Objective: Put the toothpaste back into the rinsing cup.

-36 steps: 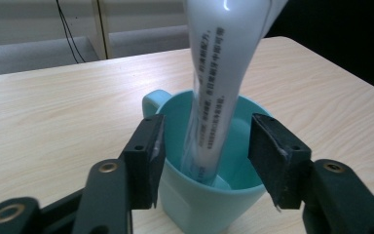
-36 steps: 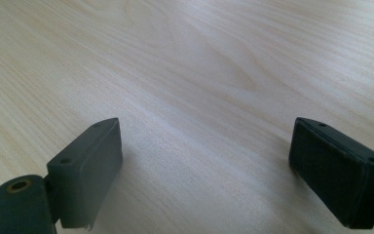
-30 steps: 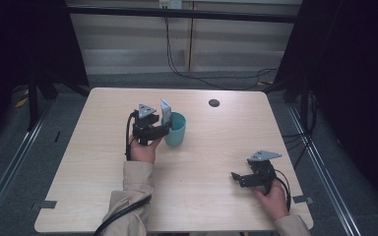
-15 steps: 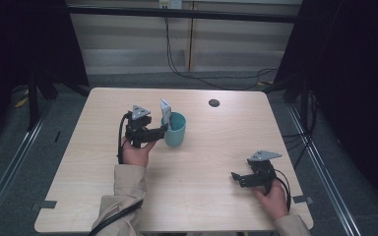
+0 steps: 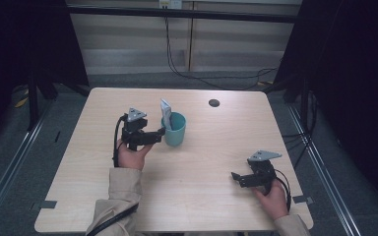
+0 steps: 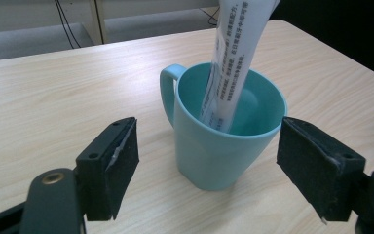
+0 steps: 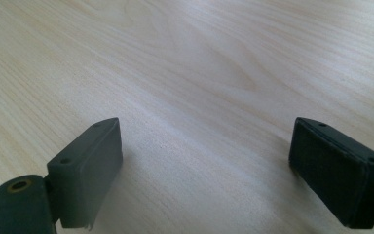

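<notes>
Teal plastic mug (image 5: pixel 174 129) w/ white printed sachet (image 5: pixel 166 109) upright inside, table (image 5: pixel 216 147) centre-left.
L gripper (image 5: pixel 160 133) just beside mug, jaws just opened, nothing clamped, sachet axis near-vertical; R gripper (image 5: pixel 236 176) released, well apart.

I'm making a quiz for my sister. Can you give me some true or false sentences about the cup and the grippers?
1. The teal cup stands upright on the table. True.
2. A white printed packet stands in the cup. True.
3. The left hand-held gripper squeezes the cup. False: its jaws stand open, off the cup, and have just been opening.
4. The right hand-held gripper holds a spoon. False: it is open, with nothing in it.
5. The cup has a handle. True.
</notes>
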`<action>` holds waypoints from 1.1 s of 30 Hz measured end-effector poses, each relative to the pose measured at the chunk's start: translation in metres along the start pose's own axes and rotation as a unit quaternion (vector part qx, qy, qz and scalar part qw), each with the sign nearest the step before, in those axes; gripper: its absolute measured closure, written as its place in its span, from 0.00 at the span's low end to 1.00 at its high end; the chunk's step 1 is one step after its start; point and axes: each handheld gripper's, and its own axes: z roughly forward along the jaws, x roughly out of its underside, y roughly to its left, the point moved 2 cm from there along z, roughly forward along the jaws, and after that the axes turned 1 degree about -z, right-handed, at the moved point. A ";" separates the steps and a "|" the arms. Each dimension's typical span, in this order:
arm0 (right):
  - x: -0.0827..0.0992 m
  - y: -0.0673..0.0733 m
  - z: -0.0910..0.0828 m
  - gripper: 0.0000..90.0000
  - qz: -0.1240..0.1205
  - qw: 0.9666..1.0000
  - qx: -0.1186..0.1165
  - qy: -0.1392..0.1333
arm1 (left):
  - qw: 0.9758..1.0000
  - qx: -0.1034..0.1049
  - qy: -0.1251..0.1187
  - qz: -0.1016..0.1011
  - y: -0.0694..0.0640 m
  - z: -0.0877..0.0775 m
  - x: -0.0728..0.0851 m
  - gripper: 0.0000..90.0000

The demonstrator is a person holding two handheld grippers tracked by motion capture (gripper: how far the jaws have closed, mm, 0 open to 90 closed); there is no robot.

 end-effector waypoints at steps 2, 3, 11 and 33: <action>0.000 0.000 0.000 0.13 0.000 1.000 0.000 0.000 | 1.000 0.002 0.000 -0.002 0.000 -0.001 0.001 0.25; 0.000 0.000 0.000 0.13 0.000 1.000 0.000 0.000 | 1.000 0.002 0.001 -0.001 0.001 -0.002 0.002 0.25; 0.000 0.000 0.000 0.13 0.000 1.000 0.000 0.000 | 1.000 0.001 0.013 -0.004 0.004 -0.004 0.013 0.25; 0.000 0.000 0.000 0.13 0.000 1.000 0.000 0.000 | 0.999 0.005 0.033 0.003 0.015 -0.017 0.040 0.23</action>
